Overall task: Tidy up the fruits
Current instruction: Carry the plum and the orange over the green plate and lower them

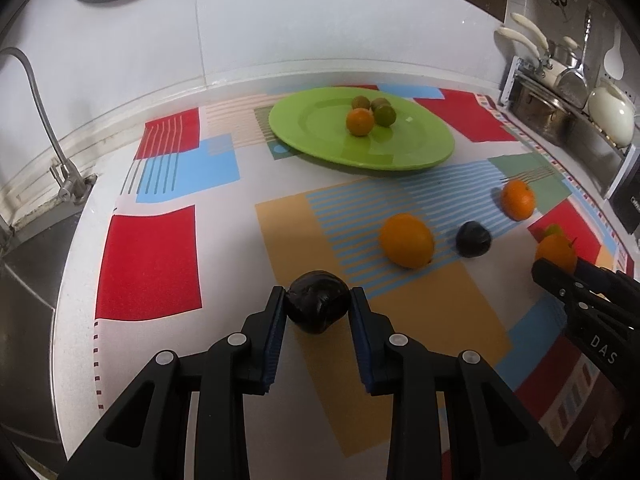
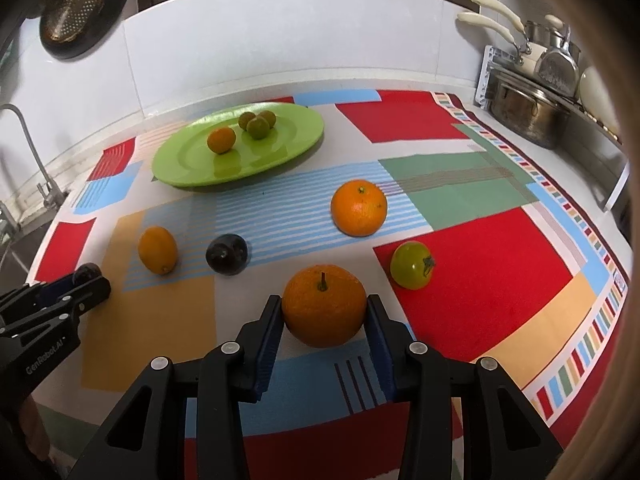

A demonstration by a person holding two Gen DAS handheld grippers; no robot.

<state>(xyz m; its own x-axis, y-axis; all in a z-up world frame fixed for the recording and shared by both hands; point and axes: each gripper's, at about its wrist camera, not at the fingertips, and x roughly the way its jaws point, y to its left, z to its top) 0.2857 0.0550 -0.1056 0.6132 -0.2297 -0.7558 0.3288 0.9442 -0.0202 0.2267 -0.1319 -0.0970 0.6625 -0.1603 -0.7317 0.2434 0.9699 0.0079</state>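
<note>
While the left gripper (image 1: 318, 300) has its fingers (image 1: 276, 320) pressed against both sides of a dark plum (image 1: 318, 306) that sits on the patterned cloth (image 1: 148, 260) covering the desk (image 1: 80, 240), the right gripper (image 2: 324, 312) has its fingers (image 2: 378, 328) clamped on a large orange (image 2: 324, 306) with a short stem, also resting on the cloth. Both pairs of fingers are narrow, each holding its fruit at the sides.

A green plate (image 2: 288, 148) lies farther back on the cloth, near the wall. It carries one small orange fruit (image 2: 221, 140) and three small green fruits (image 2: 258, 126) bunched together just behind it.

Loose on the cloth between the plate and the grippers are a second orange (image 2: 359, 208), an oval orange fruit (image 2: 157, 250) and, just beside it, a second dark plum (image 2: 226, 254). A green tomato (image 2: 412, 265) lies on a red patch just to the right of the held orange.

A tap (image 1: 44, 120) stands at the left by a sink, and pots (image 2: 528, 114) sit on a rack at the far right
</note>
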